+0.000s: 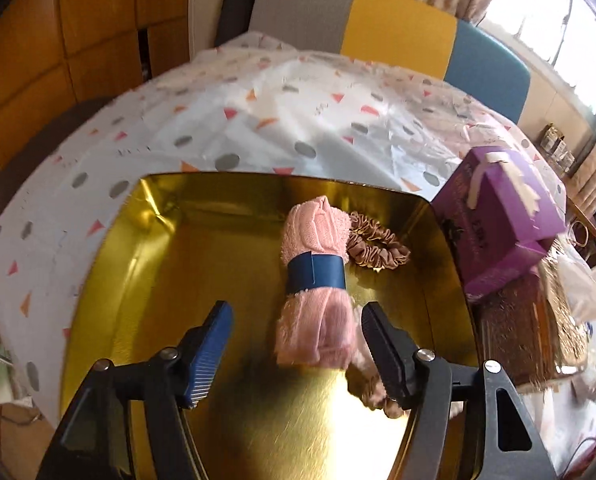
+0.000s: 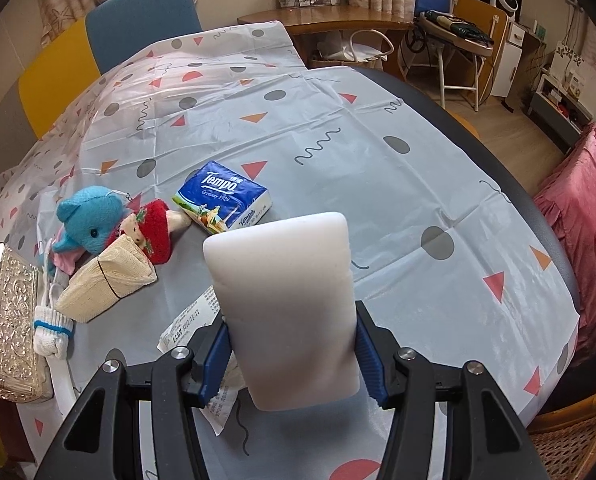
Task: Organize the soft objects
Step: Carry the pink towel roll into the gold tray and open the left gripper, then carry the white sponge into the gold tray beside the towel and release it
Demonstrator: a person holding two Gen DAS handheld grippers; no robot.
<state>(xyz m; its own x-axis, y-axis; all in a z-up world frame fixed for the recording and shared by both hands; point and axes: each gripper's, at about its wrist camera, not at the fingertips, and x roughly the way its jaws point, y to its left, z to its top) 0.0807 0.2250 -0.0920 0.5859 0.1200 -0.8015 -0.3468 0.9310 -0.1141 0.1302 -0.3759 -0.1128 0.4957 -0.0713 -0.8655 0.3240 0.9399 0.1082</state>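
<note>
In the left wrist view a rolled pink towel [image 1: 316, 280] with a blue band lies in a gold tin [image 1: 146, 264], beside a brown satin scrunchie [image 1: 378, 246]. My left gripper [image 1: 298, 344] is open over the tin, its fingers on either side of the towel's near end. In the right wrist view my right gripper [image 2: 292, 354] is shut on a white foam sponge [image 2: 286, 292] held above the table. A blue plush dolphin [image 2: 90, 218], a red-capped doll [image 2: 154, 230], a cream cloth roll [image 2: 106, 280], a white sock [image 2: 52, 334] and a Tempo tissue pack [image 2: 222, 202] lie on the tablecloth.
A purple box [image 1: 502, 216] stands right of the tin on a brown glittery box [image 1: 514, 332]. An ornate silver box [image 2: 8, 320] sits at the left table edge. A paper receipt [image 2: 202, 344] lies under the right gripper. Chairs stand behind the table.
</note>
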